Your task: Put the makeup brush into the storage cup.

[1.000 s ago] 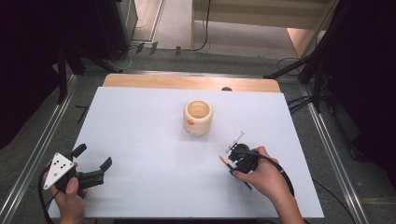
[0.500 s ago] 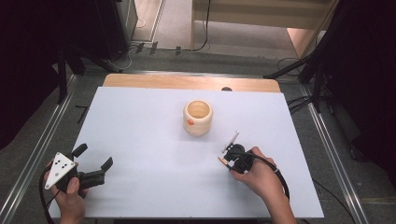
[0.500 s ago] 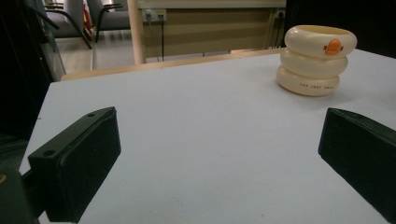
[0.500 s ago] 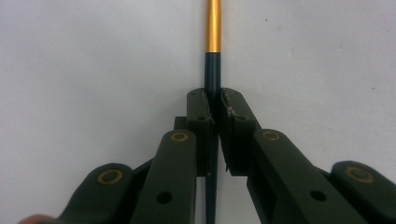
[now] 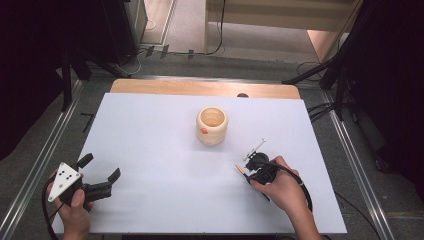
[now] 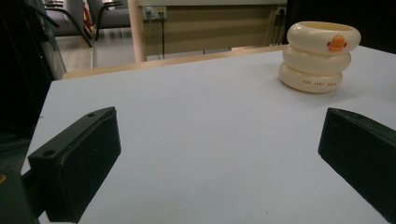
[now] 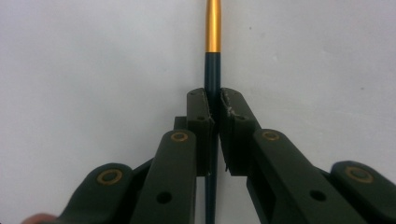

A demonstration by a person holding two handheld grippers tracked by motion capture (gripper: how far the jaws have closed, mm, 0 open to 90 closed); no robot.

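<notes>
A cream cup [image 5: 212, 125] shaped like stacked rings, with an orange duck bill, stands at the middle of the white table [image 5: 150, 130]; it also appears far right as the cup [image 6: 320, 56]. My right gripper [image 5: 252, 167] is right and nearer of the cup, low over the table. Its jaws [image 7: 215, 100] are shut on a thin dark pen [image 7: 213, 28] with a gold section. The pen's orange end [image 5: 238, 169] pokes out to the left. My left gripper [image 5: 101, 168] rests at the front left, open wide [image 6: 217, 154] with nothing between its jaws.
A wooden strip [image 5: 200, 88] runs along the table's far edge. Metal rails [image 5: 350, 150] flank both sides of the table. Black stands and cables sit on the floor beyond. Bare white surface lies between the two grippers.
The right hand has shifted slightly left and turned a little with the pen still held. The left gripper has stayed put and open.
</notes>
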